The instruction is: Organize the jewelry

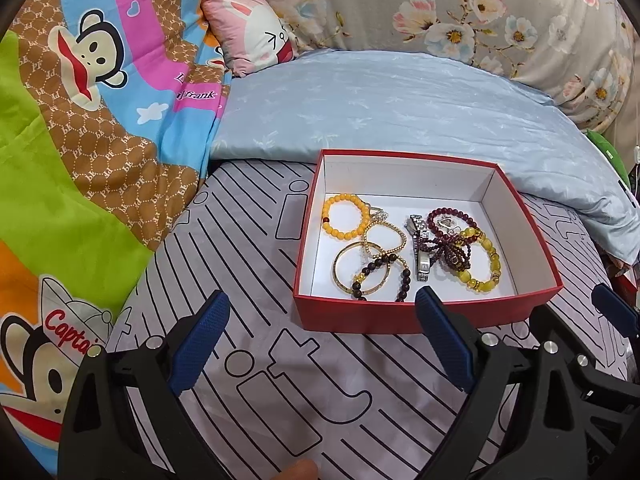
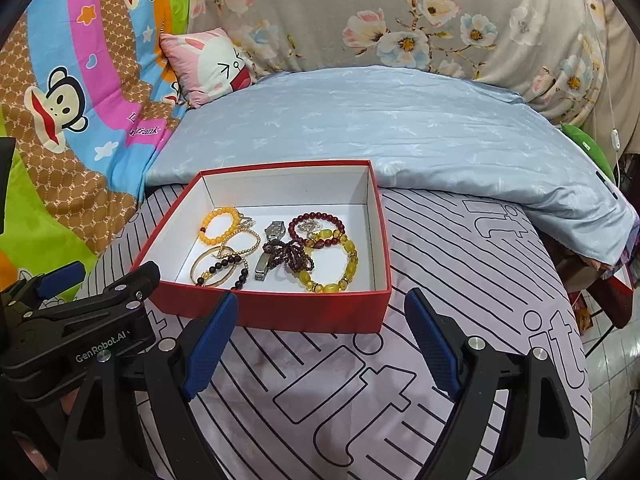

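Sitting on the striped sheet (image 1: 280, 384), the left gripper (image 1: 320, 336) is wide open and holds nothing, just before the red box (image 1: 400, 314). The bracelets (image 2: 276, 250) and watch (image 2: 269, 252) lie inside it. The right gripper (image 2: 320, 334) is wide open too, with bare sheet between its fingers.

red box (image 2: 280, 314): on striped sheet (image 2: 460, 264) | jewelry (image 2: 276, 250): inside | right gripper (image 2: 320, 344): fingers (image 2: 208, 344) apart, empty
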Available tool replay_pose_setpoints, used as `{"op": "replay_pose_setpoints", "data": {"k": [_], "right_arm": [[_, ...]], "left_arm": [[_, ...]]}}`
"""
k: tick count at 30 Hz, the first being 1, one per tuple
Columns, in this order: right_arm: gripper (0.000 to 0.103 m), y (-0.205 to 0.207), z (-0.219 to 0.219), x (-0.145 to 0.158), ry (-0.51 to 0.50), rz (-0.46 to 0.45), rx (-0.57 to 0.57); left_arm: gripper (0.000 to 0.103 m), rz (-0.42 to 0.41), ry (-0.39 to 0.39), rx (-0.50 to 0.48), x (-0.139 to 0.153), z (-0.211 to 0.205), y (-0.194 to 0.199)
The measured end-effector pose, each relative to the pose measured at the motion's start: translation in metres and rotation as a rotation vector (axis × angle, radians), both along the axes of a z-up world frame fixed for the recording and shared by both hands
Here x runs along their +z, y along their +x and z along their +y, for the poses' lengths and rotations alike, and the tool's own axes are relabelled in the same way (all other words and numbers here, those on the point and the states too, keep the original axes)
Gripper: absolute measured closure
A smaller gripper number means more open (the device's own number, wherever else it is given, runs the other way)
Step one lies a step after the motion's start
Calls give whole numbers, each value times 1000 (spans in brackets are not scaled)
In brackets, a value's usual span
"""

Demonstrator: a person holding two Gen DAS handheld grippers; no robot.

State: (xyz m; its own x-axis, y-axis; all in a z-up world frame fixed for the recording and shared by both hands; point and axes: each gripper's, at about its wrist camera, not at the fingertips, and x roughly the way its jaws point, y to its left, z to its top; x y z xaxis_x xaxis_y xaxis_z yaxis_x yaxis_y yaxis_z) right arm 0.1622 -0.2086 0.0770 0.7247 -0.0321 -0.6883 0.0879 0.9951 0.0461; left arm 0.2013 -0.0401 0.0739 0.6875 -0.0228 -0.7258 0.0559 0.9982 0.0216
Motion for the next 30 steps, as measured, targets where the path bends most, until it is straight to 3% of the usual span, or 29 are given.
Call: {"op": "replay_pose_setpoints", "data": {"k": [30], "right_arm": [[21, -3, 5, 4, -7, -6, -2]], "left_arm": [[14, 14, 31, -18, 4, -2, 0]]}}
